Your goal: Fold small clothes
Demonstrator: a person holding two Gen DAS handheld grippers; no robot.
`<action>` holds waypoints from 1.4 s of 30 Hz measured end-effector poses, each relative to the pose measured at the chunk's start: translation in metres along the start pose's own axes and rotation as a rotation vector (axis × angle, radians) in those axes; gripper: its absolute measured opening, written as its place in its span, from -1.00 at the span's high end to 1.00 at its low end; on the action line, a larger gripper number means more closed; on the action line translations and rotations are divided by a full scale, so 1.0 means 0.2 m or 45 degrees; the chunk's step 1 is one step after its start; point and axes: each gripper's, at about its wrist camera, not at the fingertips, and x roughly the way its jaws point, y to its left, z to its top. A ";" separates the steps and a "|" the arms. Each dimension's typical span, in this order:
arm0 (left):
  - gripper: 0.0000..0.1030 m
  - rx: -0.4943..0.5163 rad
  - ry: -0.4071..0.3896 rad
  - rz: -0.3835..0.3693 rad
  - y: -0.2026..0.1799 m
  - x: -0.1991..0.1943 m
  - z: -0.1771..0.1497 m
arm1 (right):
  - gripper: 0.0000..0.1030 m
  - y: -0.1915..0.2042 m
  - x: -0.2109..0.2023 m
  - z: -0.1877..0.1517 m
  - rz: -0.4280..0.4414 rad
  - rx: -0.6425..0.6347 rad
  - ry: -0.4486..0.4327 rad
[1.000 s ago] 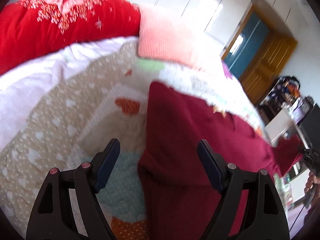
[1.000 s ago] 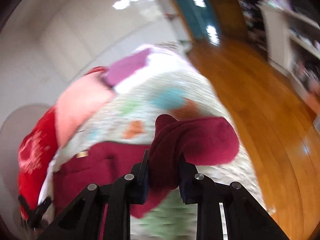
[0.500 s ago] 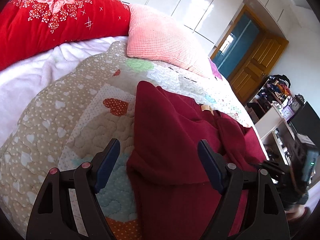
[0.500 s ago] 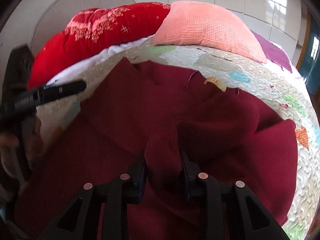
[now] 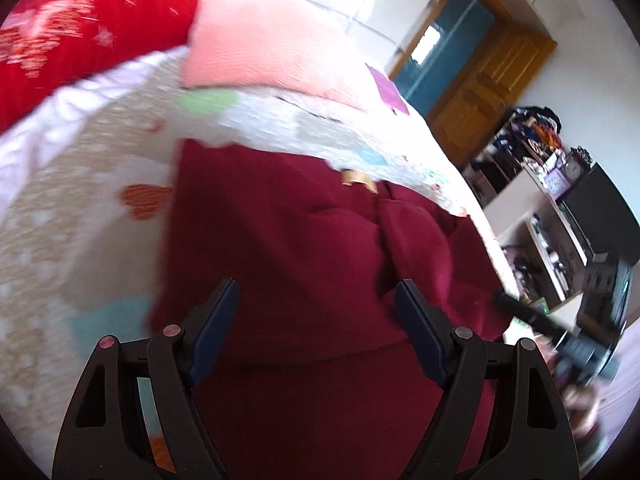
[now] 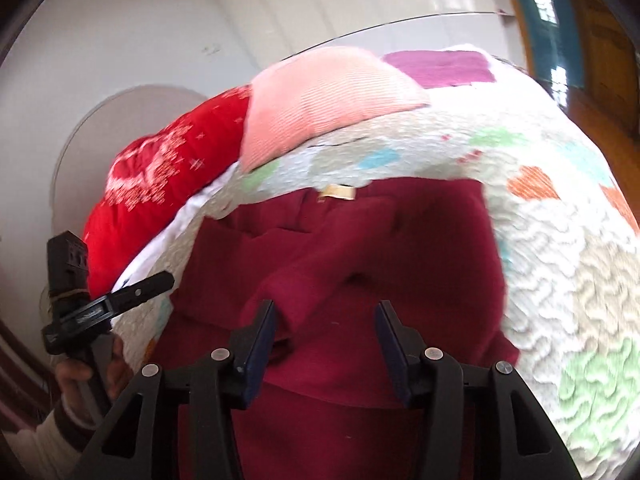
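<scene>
Right gripper (image 6: pixel 325 328), jaws just opening, has let go of the maroon garment (image 6: pixel 360 248) on the bed quilt (image 6: pixel 560 280) beneath it. Left gripper (image 5: pixel 316 320) hovers wide open over the same garment.

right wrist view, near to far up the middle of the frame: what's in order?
Right claw → maroon garment → tan neck label → patchwork quilt → pink pillow → white wall

I see a matt, soft cloth garment (image 6: pixel 360 248) on a puckered quilt (image 6: pixel 552 264). A ribbed pillow (image 6: pixel 320 92) looks coarse. The fingers (image 5: pixel 216 324) are matt black plastic, the door (image 5: pixel 488 76) glossy wood.
</scene>
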 end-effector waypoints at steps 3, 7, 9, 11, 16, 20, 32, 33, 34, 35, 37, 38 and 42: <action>-0.56 -0.018 0.093 -0.053 -0.11 0.18 0.10 | 0.05 -0.10 -0.03 -0.04 -0.051 0.109 -0.029; -0.55 -0.024 0.218 0.014 -0.25 0.48 0.20 | 0.05 -0.19 -0.09 -0.09 0.021 0.216 -0.046; -0.55 0.035 0.231 0.049 -0.32 0.56 0.21 | 0.05 -0.21 -0.15 -0.10 0.036 0.220 -0.062; -0.55 0.090 0.258 0.108 -0.40 0.62 0.22 | 0.05 -0.24 -0.19 -0.12 0.048 0.224 -0.072; 0.89 0.080 0.266 0.079 -0.46 0.62 0.26 | 0.05 -0.28 -0.24 -0.14 0.058 0.247 -0.091; 0.89 0.101 0.129 0.073 -0.45 0.43 0.32 | 0.05 -0.28 -0.28 -0.12 0.033 0.246 -0.117; 0.89 -0.078 -0.260 0.232 0.11 -0.25 0.02 | -0.05 -0.26 -0.20 0.08 -0.196 0.123 -0.098; 0.89 -0.094 -0.225 0.224 0.14 -0.21 -0.02 | -0.13 -0.28 -0.16 0.13 -0.226 0.125 -0.082; 0.89 -0.105 -0.195 0.220 0.15 -0.19 -0.05 | -0.25 -0.29 -0.13 0.16 -0.232 0.125 -0.067; 0.89 -0.101 -0.178 0.227 0.16 -0.16 -0.09 | -0.27 -0.31 -0.08 0.21 -0.246 0.128 -0.047; 0.89 -0.072 -0.189 0.247 0.14 -0.16 -0.14 | -0.31 -0.34 0.00 0.27 -0.272 0.125 -0.008; 0.89 -0.058 -0.201 0.252 0.13 -0.16 -0.15 | -0.32 -0.34 0.05 0.30 -0.283 0.115 0.023; 0.89 -0.055 -0.231 0.226 0.10 -0.17 -0.10 | 0.07 -0.37 0.27 0.36 -0.286 0.037 0.139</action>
